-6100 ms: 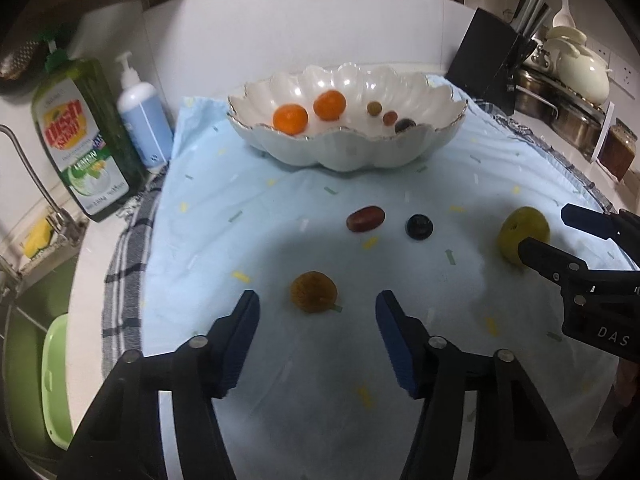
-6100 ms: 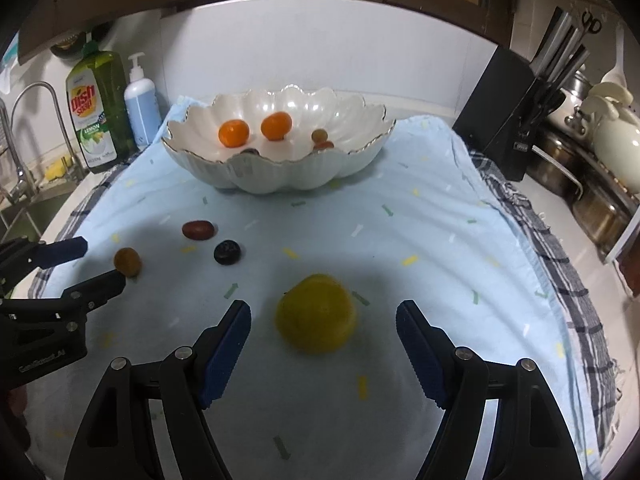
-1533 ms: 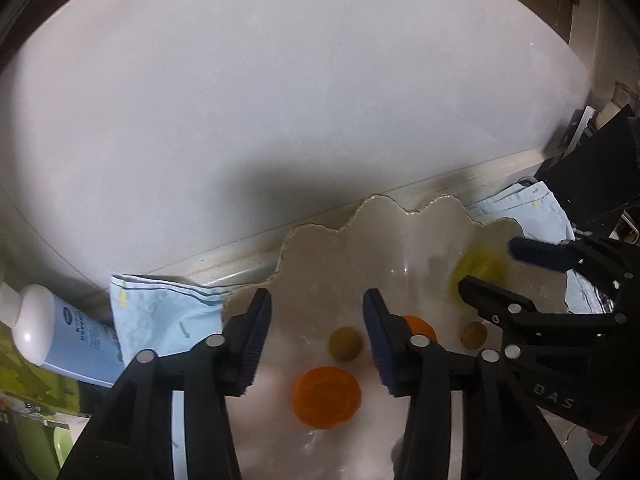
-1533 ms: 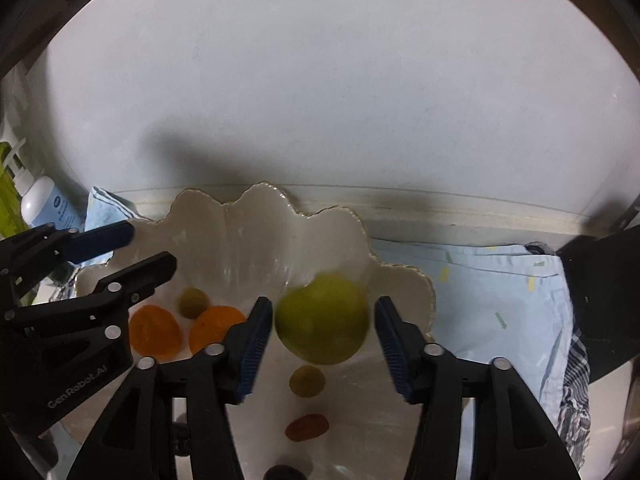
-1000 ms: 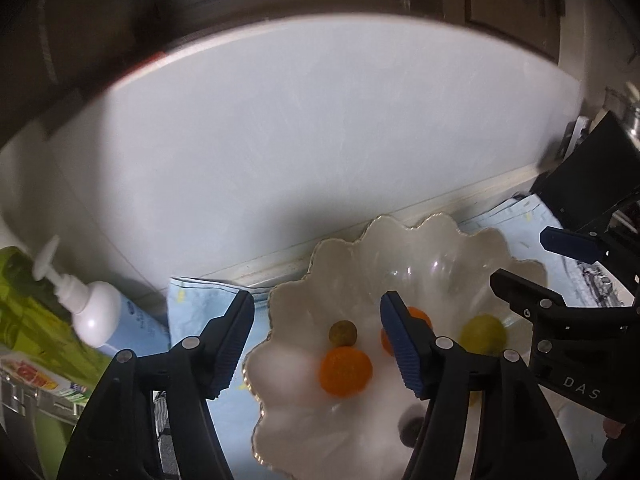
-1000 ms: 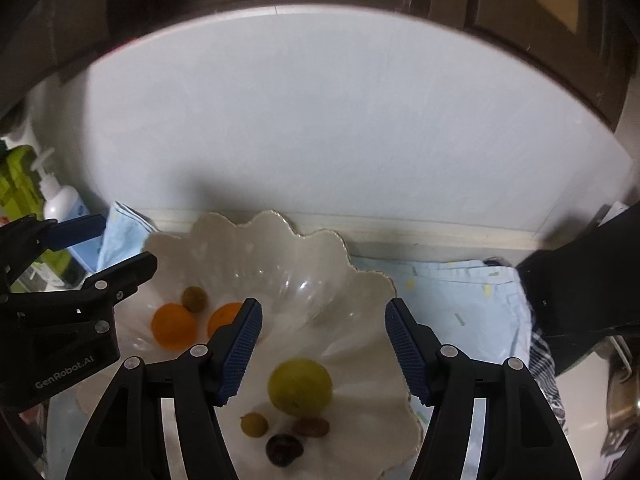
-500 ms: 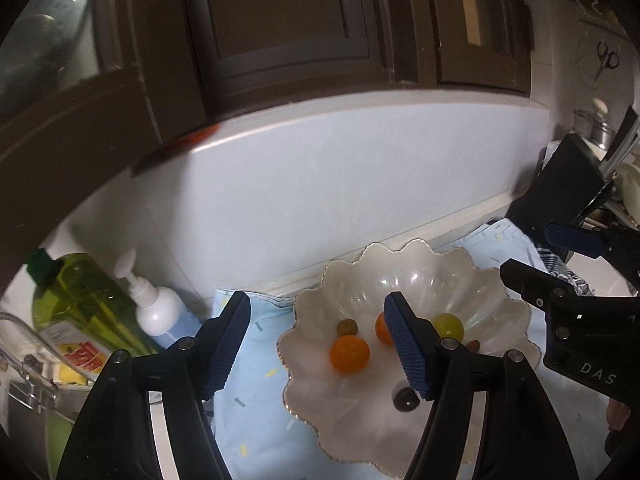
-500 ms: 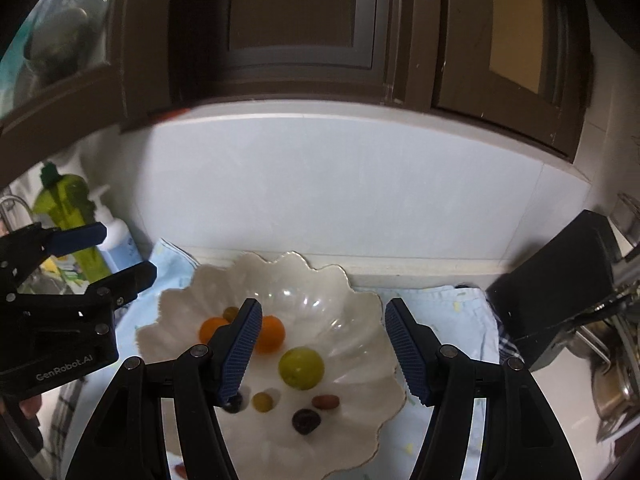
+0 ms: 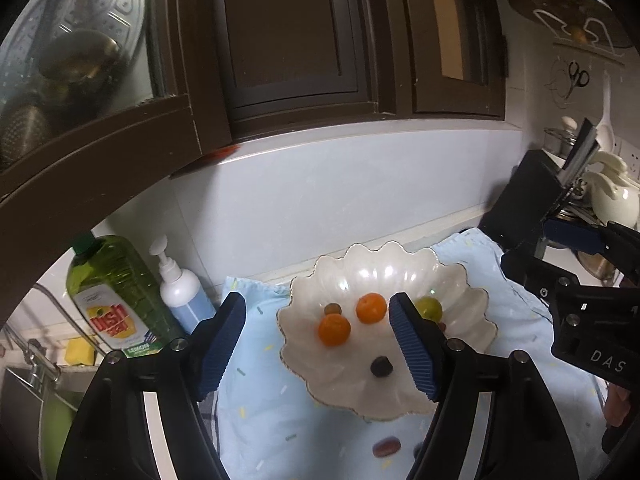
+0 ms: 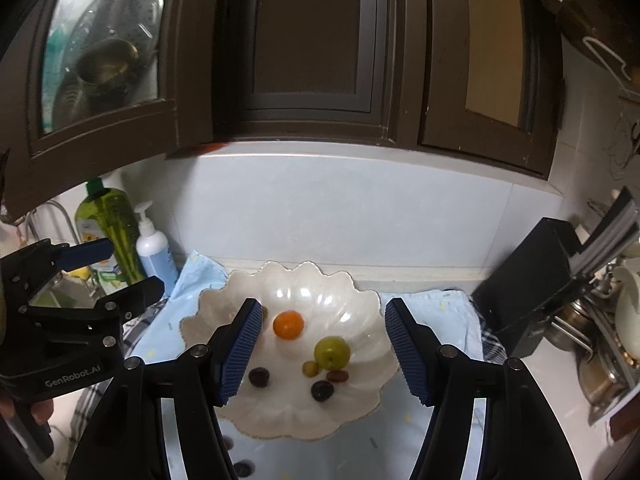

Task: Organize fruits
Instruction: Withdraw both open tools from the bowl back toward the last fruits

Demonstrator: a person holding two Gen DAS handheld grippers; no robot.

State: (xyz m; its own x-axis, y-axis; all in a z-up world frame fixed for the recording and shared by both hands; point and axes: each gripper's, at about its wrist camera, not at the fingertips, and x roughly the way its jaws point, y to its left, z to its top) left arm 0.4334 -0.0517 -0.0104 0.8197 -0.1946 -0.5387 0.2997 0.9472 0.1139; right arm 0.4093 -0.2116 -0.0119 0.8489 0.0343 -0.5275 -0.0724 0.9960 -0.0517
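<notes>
A white scalloped bowl (image 9: 352,392) (image 10: 352,292) sits on a light blue cloth (image 9: 256,420). It holds two oranges (image 9: 334,330), a yellow-green fruit (image 10: 332,353), a small olive fruit (image 9: 332,309), a dark plum (image 9: 381,367) and other small fruits. A reddish date (image 9: 386,447) and a dark fruit (image 10: 243,469) lie on the cloth in front of the bowl. My left gripper (image 9: 318,344) and right gripper (image 10: 322,348) are both open and empty, high above the bowl.
A green dish soap bottle (image 9: 114,296) and a pump bottle (image 9: 182,292) stand left by the sink (image 9: 24,372). A black knife block (image 10: 532,296), white teapot (image 9: 612,192) and steel pots (image 10: 592,356) stand right. Dark wall cabinets (image 10: 316,52) hang above.
Both grippers released their fruits into the bowl and rose up and back from it. The small brown fruit and the yellow-green fruit, earlier on the cloth, now lie in the bowl.
</notes>
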